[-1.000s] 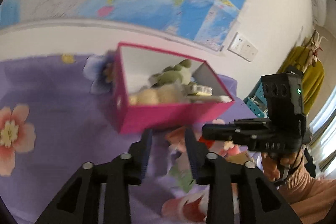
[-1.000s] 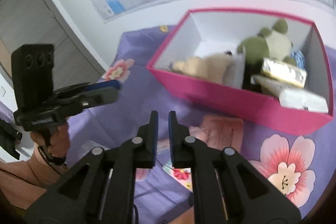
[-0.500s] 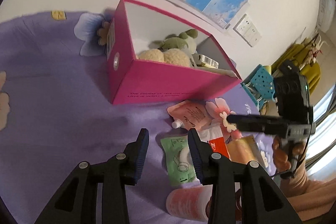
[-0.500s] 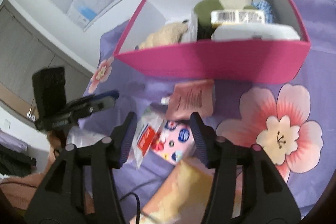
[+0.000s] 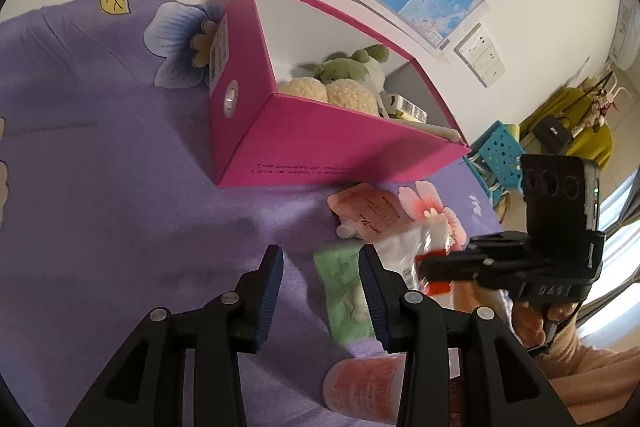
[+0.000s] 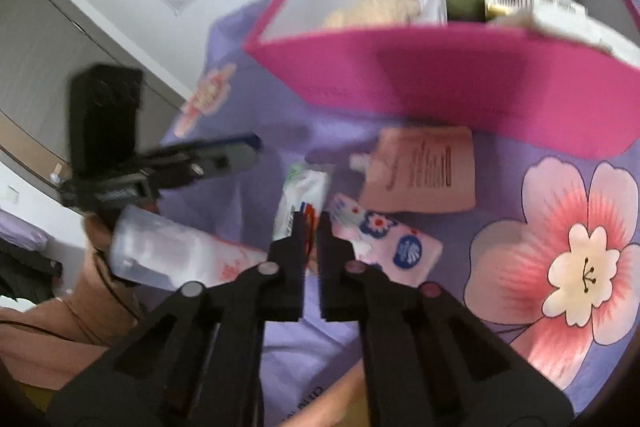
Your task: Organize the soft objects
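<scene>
Pinching the limp white-and-red packet (image 6: 302, 199) (light, slippery film), my right gripper (image 6: 311, 223) just closed at its six-o'clock edge; left gripper (image 5: 320, 279) spread, empty.

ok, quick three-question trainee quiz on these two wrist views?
1. True or false: the pink box is empty.
2. Which pouch lies right by the left claw tips? A green pouch; B black pouch; C silver pouch.
3. What is the right claw shut on?
Key: 1 false, plush toys sit inside; 2 A; 3 the white-and-red packet.
</scene>
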Demonstrator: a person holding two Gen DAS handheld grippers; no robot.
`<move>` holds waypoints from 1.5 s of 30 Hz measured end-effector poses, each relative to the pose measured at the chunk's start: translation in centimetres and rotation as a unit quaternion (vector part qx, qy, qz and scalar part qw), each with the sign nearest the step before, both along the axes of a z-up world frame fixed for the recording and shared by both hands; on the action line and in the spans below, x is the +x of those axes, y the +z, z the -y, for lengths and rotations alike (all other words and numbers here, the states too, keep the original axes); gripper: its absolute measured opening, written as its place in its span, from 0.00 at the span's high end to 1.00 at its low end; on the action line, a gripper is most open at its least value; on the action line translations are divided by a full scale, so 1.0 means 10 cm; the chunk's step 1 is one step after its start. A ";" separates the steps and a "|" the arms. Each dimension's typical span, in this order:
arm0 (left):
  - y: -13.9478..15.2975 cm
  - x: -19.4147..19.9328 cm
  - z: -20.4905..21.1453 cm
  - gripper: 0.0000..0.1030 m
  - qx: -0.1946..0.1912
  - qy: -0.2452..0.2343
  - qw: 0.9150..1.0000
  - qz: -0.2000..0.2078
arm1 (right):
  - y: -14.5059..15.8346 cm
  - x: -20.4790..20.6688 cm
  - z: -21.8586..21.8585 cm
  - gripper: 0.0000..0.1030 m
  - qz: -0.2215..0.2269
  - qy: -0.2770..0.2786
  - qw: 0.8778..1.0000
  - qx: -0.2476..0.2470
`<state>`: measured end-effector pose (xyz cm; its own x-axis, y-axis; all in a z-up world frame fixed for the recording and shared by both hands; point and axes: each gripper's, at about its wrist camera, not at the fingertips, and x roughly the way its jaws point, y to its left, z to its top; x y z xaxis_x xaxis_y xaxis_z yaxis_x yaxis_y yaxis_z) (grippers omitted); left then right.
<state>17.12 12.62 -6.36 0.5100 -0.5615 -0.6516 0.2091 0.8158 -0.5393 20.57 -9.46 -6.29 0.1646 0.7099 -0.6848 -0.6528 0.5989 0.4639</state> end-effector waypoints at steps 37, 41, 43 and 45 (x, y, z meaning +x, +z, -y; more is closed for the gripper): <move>0.97 0.97 0.12 0.50 0.002 0.008 0.999 0.053 | 0.99 0.85 -0.10 0.93 0.078 -0.060 0.989 0.109; 0.89 1.14 0.13 0.51 0.049 0.039 0.997 0.039 | 0.88 1.08 -0.19 0.91 0.066 -0.077 0.991 0.086; 0.85 1.20 0.14 0.51 0.062 0.052 0.996 0.033 | 0.80 1.16 -0.25 0.86 0.061 -0.089 0.992 0.068; 0.83 1.23 0.14 0.51 0.086 0.073 0.993 0.033 | 0.75 1.23 -0.28 0.81 0.058 -0.099 0.992 0.055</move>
<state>29.40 11.20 1.92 0.6223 -0.3626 -0.6938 0.1121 0.9184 -0.3794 32.92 -6.68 1.18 0.3820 0.7249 -0.5732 -0.5803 0.6709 0.4617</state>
